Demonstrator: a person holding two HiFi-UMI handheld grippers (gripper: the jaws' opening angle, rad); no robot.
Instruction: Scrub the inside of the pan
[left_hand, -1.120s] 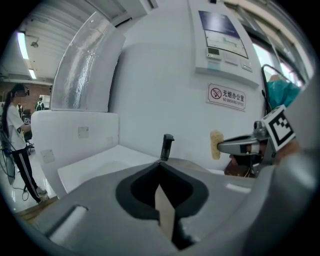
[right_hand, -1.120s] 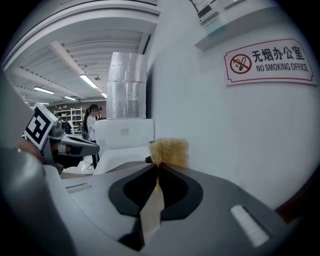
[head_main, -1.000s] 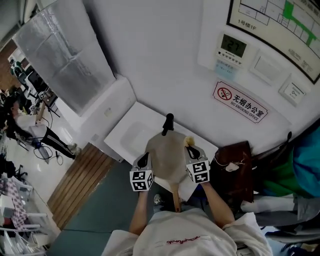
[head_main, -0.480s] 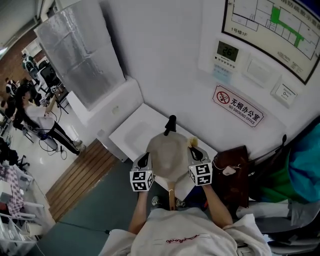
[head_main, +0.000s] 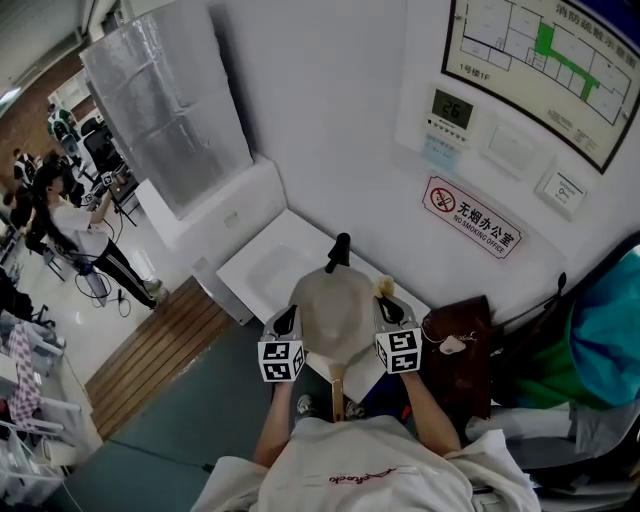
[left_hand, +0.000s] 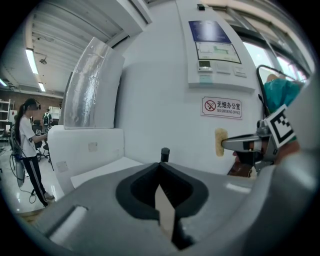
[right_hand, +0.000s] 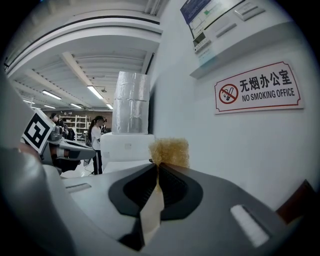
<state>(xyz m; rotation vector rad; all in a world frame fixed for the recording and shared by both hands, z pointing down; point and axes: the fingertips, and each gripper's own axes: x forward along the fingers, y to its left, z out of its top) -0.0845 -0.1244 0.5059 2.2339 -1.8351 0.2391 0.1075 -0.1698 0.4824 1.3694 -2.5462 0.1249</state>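
"Where was the pan (head_main: 335, 305)?"
"At the white counter's (head_main: 262, 265) near edge, handle (head_main: 337, 385) toward the person, between both grippers."
"And the sponge (head_main: 379, 287)?"
"Clamped in the right gripper (head_main: 382, 298), just right of the rim. The left gripper's (head_main: 290, 312) jaws were together, seemingly empty."

The pan (head_main: 335, 305) has turned slightly: its wooden handle (head_main: 336, 385), which slanted toward the person's right a second ago, now points straight back at the person. The wall display (head_main: 452, 108) has gone from 27 to 26. The head view has swung, so the foil-wrapped duct (head_main: 165, 100) fills more of the upper left.
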